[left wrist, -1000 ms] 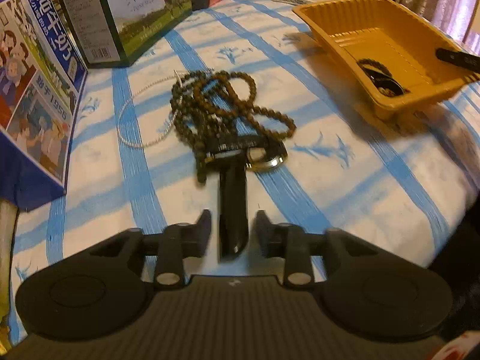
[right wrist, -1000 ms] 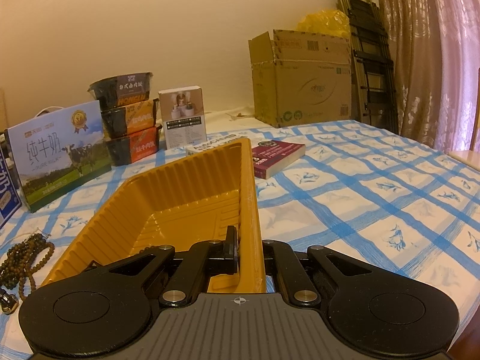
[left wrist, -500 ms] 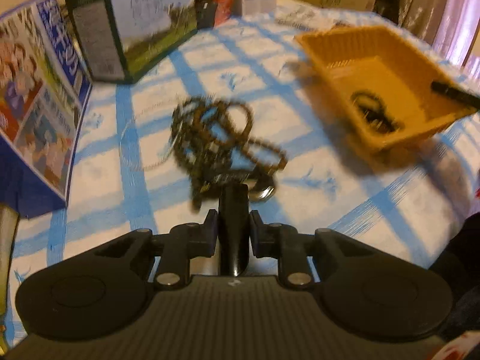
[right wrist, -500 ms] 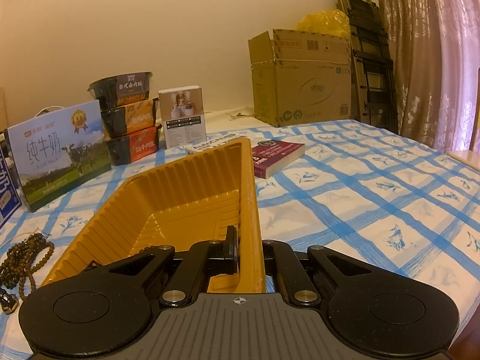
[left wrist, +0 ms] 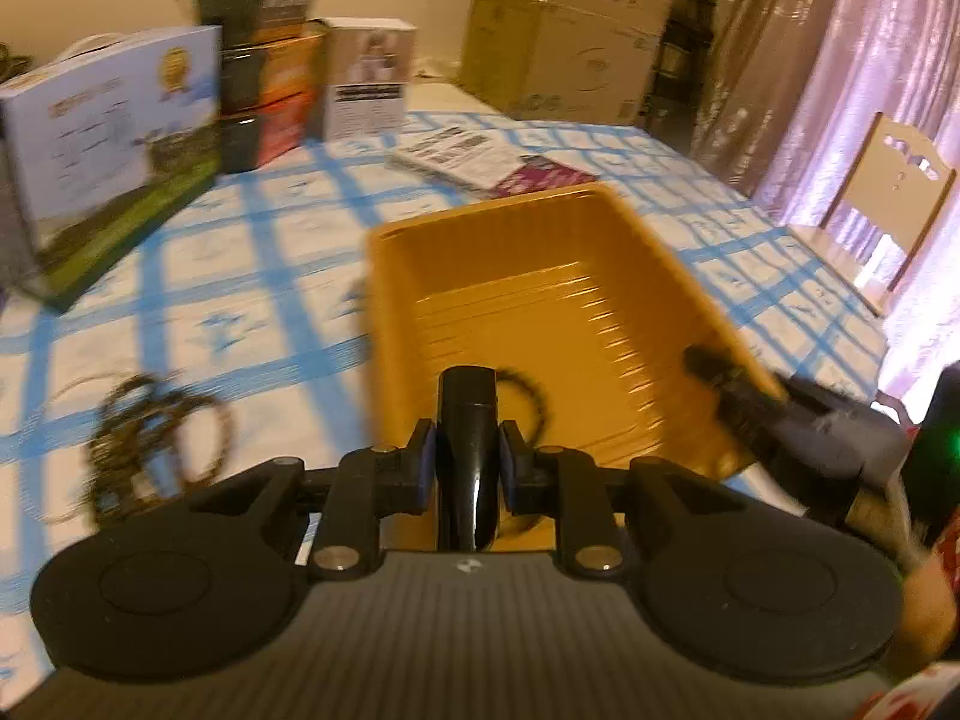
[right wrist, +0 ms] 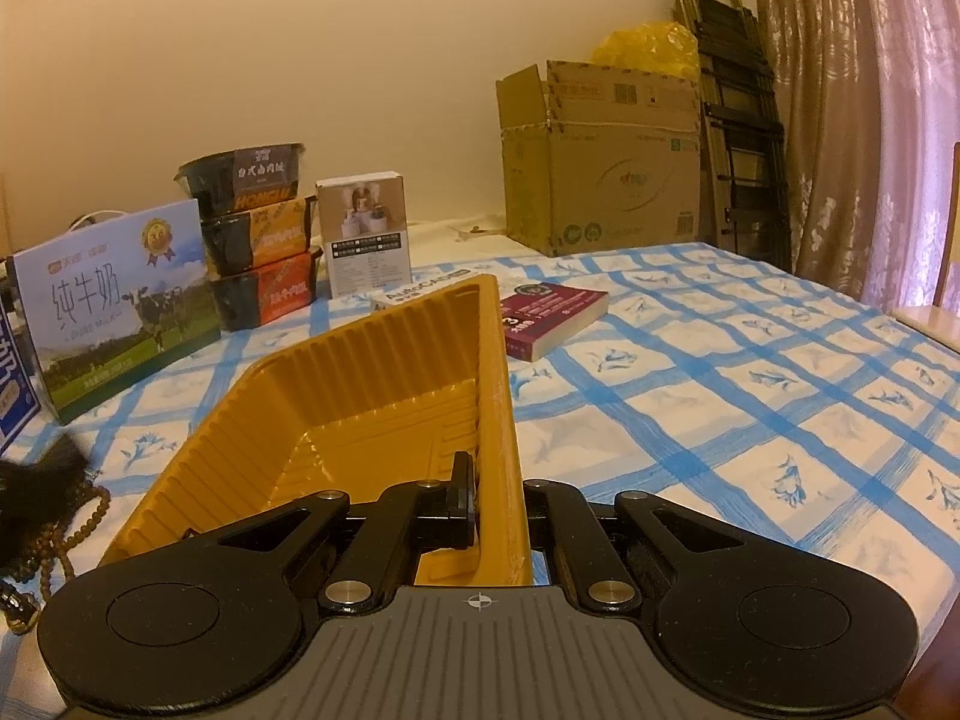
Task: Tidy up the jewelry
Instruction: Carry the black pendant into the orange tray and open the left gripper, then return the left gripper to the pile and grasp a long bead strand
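My left gripper (left wrist: pixel 468 456) is shut on a glossy black strap (left wrist: pixel 468 414) and holds it up over the near end of the yellow ribbed tray (left wrist: pixel 540 222). A dark bracelet (left wrist: pixel 531 387) lies on the tray floor just beyond the strap. A brown bead necklace (left wrist: pixel 150 438) is on the checked cloth to the left, blurred; in the right wrist view the bead necklace (right wrist: pixel 78 516) lies at the left edge. My right gripper (right wrist: pixel 498 498) is shut on the right wall of the tray (right wrist: pixel 360 372), and the right gripper's fingers (left wrist: pixel 720 372) show at that rim in the left wrist view.
Milk cartons (right wrist: pixel 120 312), stacked food bowls (right wrist: pixel 258 240) and a small white box (right wrist: pixel 366 234) stand along the far left. A purple book (right wrist: pixel 552 312) lies beyond the tray. A cardboard box (right wrist: pixel 600 162), a folded ladder and curtains are at the back right; a wooden chair (left wrist: pixel 888 204) stands at right.
My left gripper closed on the black strap, lifted it away from the beads and swung right over the yellow tray. The right gripper and the tray kept still.
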`<state>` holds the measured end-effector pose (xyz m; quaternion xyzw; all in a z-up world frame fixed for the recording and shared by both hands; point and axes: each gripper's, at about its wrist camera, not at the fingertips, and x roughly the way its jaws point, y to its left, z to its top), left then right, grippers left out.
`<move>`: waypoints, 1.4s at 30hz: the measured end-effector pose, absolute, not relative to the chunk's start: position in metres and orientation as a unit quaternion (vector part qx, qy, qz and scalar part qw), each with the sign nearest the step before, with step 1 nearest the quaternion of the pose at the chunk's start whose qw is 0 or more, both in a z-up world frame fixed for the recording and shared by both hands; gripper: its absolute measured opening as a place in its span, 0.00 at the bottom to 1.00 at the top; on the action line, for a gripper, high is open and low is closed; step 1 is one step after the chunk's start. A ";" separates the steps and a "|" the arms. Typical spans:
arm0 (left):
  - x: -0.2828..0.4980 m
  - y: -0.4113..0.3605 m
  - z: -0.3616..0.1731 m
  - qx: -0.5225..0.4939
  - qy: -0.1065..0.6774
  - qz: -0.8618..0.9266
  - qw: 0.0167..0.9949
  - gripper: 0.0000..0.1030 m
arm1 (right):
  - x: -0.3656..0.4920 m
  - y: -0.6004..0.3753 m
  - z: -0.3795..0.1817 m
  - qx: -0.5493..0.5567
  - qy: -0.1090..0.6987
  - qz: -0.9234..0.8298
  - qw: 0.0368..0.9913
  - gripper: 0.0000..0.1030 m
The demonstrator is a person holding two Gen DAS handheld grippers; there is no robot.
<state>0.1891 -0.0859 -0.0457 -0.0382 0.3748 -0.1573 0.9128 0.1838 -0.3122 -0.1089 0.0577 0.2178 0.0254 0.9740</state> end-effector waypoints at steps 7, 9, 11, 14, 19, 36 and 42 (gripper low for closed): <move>0.208 -0.136 -0.059 -0.034 0.379 -0.172 0.908 0.19 | 0.184 -0.313 -0.110 0.065 0.219 0.025 0.973 0.04; 0.214 -0.143 -0.065 -0.039 0.388 -0.168 0.905 0.19 | 0.185 -0.314 -0.111 0.067 0.220 0.026 0.973 0.04; 0.218 -0.149 -0.069 -0.040 0.391 -0.164 0.904 0.19 | 0.185 -0.315 -0.112 0.069 0.221 0.026 0.973 0.04; 0.222 -0.154 -0.073 -0.041 0.397 -0.160 0.903 0.19 | 0.185 -0.315 -0.112 0.069 0.221 0.026 0.973 0.04; 0.223 -0.158 -0.076 -0.033 0.390 -0.150 0.908 0.20 | 0.185 -0.315 -0.112 0.070 0.223 0.024 0.972 0.04; 0.180 -0.097 -0.053 -0.054 0.356 -0.145 0.921 0.35 | 0.184 -0.314 -0.113 0.074 0.227 0.024 0.971 0.04; 0.155 -0.041 -0.054 -0.016 0.357 -0.086 0.930 0.37 | 0.183 -0.312 -0.112 0.070 0.227 0.022 0.971 0.04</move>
